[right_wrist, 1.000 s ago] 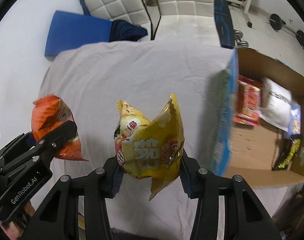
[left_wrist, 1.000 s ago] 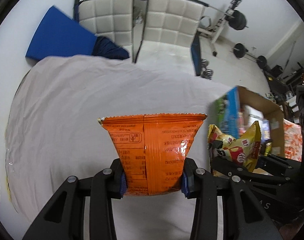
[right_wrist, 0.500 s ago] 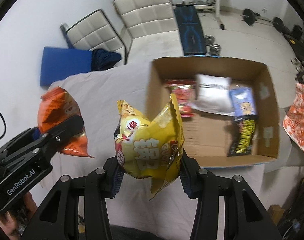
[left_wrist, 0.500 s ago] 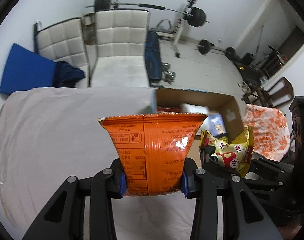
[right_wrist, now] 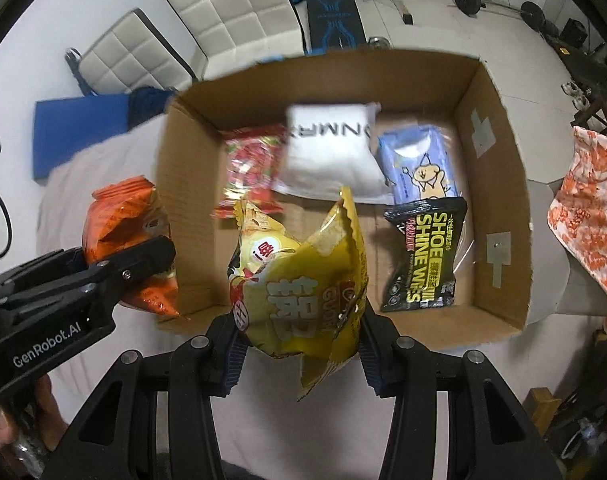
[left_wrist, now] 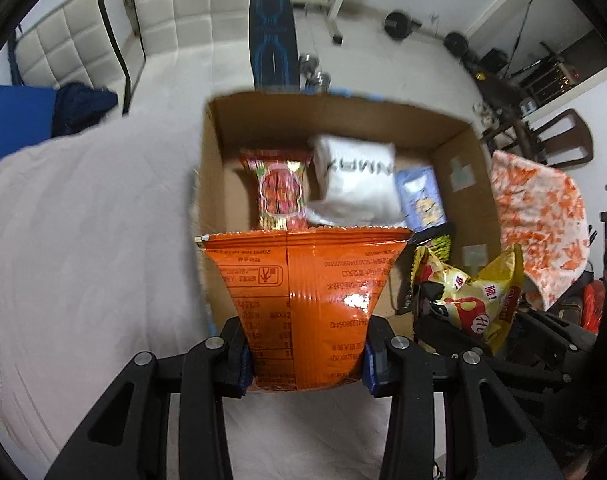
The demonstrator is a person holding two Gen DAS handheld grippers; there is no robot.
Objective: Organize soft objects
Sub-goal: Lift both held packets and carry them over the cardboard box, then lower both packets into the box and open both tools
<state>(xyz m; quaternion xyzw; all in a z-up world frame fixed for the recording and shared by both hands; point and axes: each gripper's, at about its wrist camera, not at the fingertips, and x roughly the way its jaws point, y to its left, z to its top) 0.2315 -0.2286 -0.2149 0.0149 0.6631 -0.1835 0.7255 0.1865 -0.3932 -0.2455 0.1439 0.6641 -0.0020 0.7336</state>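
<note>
Two wrist views look steeply down over a bench (left_wrist: 75, 240) covered in pale cloth, with an open cardboard box (right_wrist: 499, 184) standing on it.

The left tongs (left_wrist: 305, 354) are clamped on an orange bag (left_wrist: 303, 288), pinched by its lower part with the sealed edge pointing away from the camera. The bag hangs in the air at the box's near left corner, partly over the opening. In the right view the same bag shows just left of the box wall.

The right tongs (right_wrist: 299, 354) are closed on a yellow bag (right_wrist: 299, 280), crumpled in the grip and held in the air over the box's near edge.

Inside the box lie a red packet (right_wrist: 251, 168) at the left, a white pouch (right_wrist: 329, 152) partly over it, a blue wipes pack (right_wrist: 419, 164) to the right, and a black packet (right_wrist: 423, 256) nearer the front, labelled shoe shine wipes.

Beyond the bench stand white padded chairs (right_wrist: 231, 8), with a blue mat (right_wrist: 79, 128) at the left. An orange and white cloth (right_wrist: 591, 208) lies to the right of the box.
</note>
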